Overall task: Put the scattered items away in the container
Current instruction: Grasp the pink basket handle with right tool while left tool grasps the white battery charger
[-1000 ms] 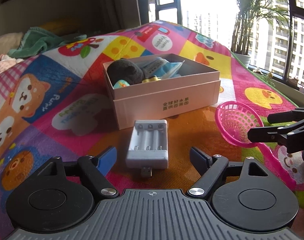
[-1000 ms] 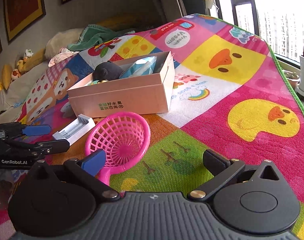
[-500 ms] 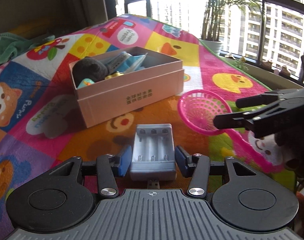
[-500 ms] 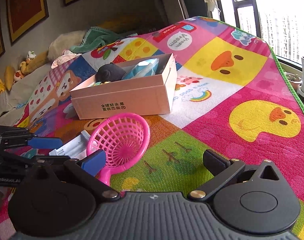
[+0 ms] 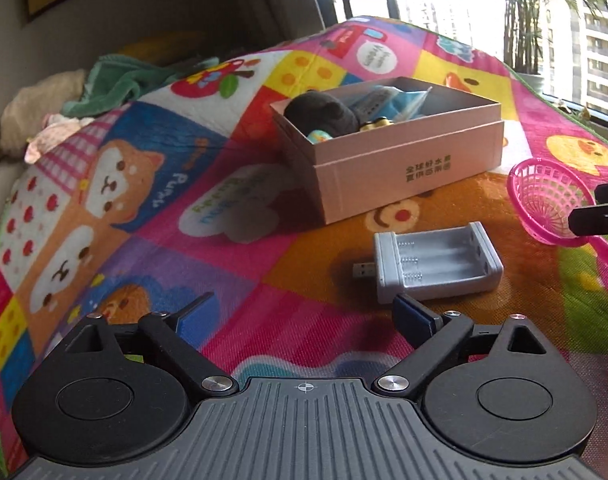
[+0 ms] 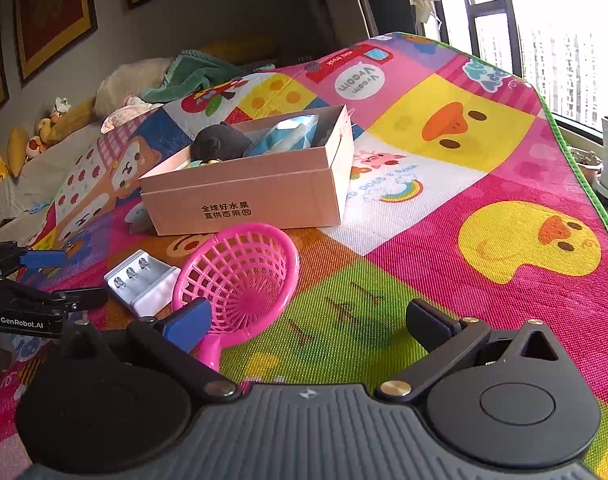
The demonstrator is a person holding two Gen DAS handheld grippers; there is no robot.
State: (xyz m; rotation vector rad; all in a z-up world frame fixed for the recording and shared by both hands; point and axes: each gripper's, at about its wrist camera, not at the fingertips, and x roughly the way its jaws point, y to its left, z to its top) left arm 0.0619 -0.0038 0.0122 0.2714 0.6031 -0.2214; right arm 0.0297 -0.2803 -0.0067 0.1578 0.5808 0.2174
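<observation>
A grey battery charger (image 5: 437, 265) lies on the play mat in front of a pink cardboard box (image 5: 407, 168), turned sideways with its USB plug pointing left. My left gripper (image 5: 304, 314) is open and empty, just short and left of the charger. A pink toy strainer (image 6: 240, 280) lies on the mat right of the charger (image 6: 142, 284). My right gripper (image 6: 307, 318) is open and empty, its left finger beside the strainer's handle. The box (image 6: 244, 196) holds a dark plush toy (image 5: 319, 114), a blue packet and small toys.
The colourful play mat (image 6: 463, 184) covers the whole surface. Towels and cushions (image 5: 116, 80) lie at its far left end. A window and potted plants (image 5: 543, 20) stand beyond the right edge. My left gripper also shows in the right wrist view (image 6: 44, 276).
My left gripper had closed around the charger half a second ago; now it is open and off to the left, and the charger lies turned sideways on the mat. The right gripper barely moved.
</observation>
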